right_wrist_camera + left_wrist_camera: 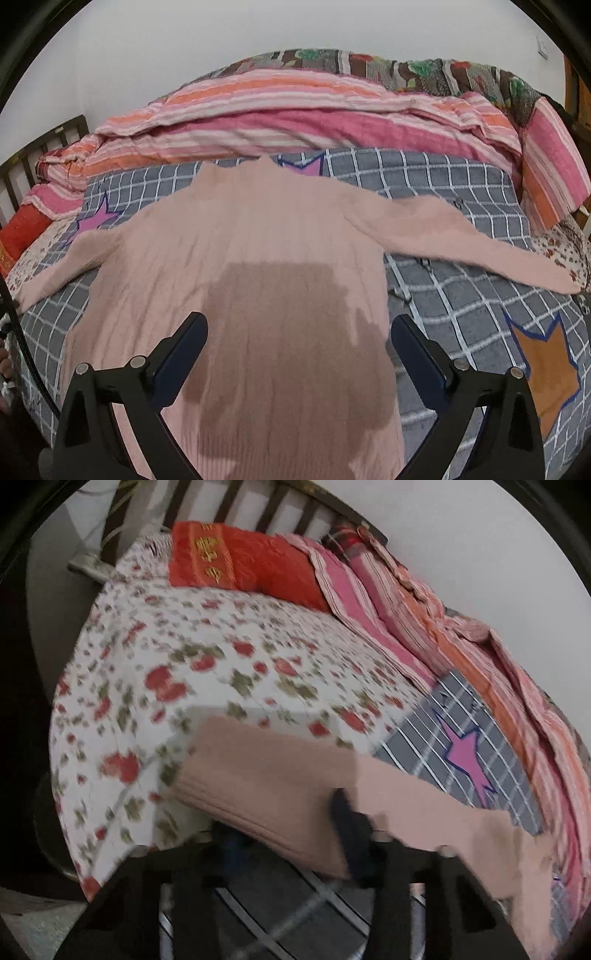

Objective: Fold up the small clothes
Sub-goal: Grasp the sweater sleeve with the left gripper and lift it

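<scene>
The left hand-held gripper pinches the sweater cuff; fold it inward flat, ahead of the open right hand-held gripper.

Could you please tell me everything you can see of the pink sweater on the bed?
The pink sweater is a pale, ribbed knit with long sleeves, lying flat on the grey checked blanket, body smooth and both sleeves spread outward. The left hand-held gripper is shut on its sleeve cuff, lifting it. The open right hand-held gripper hovers above the body.
</scene>
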Tool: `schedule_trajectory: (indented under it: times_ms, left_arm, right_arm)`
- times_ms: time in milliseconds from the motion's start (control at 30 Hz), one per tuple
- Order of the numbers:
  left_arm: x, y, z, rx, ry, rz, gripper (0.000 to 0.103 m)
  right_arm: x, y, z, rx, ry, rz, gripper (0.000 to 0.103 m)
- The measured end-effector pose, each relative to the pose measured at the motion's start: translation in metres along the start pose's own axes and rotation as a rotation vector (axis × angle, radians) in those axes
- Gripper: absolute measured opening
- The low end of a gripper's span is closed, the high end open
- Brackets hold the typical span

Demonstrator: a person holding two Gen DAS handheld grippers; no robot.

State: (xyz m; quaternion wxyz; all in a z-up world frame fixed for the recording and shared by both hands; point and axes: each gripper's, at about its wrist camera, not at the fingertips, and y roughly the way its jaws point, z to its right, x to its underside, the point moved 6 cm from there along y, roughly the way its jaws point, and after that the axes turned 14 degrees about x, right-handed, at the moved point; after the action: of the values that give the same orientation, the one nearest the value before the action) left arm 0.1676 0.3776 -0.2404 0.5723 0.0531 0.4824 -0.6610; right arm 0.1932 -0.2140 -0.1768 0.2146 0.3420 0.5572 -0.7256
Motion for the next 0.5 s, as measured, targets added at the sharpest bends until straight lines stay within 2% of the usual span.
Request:
schedule_trajectory:
  times_ms: [33, 67, 200, 300, 400, 500]
  left_arm:
    - [-0.003, 0.000, 0.001, -0.016, 0.029, 0.006, 0.009]
    - [-0.005, -0.002, 0.003, -0.020, 0.045, 0.004, 0.007]
    - [-0.018, -0.017, 0.029, -0.020, 0.127, 0.021, 0.007]
    - [-0.030, -0.027, 0.067, 0.009, 0.210, 0.048, 0.007]
    - [-0.036, -0.034, 0.120, 0.048, 0.308, 0.075, 0.007]
    - [-0.031, -0.035, 0.188, 0.113, 0.410, 0.083, 0.006]
  right_arm:
    - [-0.004, 0.002, 0.001, -0.001, 0.015, 0.015, 0.098]
    - [-0.010, 0.005, 0.002, -0.006, 0.038, 0.025, 0.098]
    - [-0.034, 0.020, 0.007, -0.037, 0.089, 0.025, 0.098]
    - [-0.051, 0.025, 0.018, -0.003, 0.095, 0.074, 0.098]
    - [-0.053, 0.032, 0.036, 0.009, 0.114, 0.093, 0.098]
    - [-0.044, 0.044, 0.058, 0.014, 0.160, 0.083, 0.098]
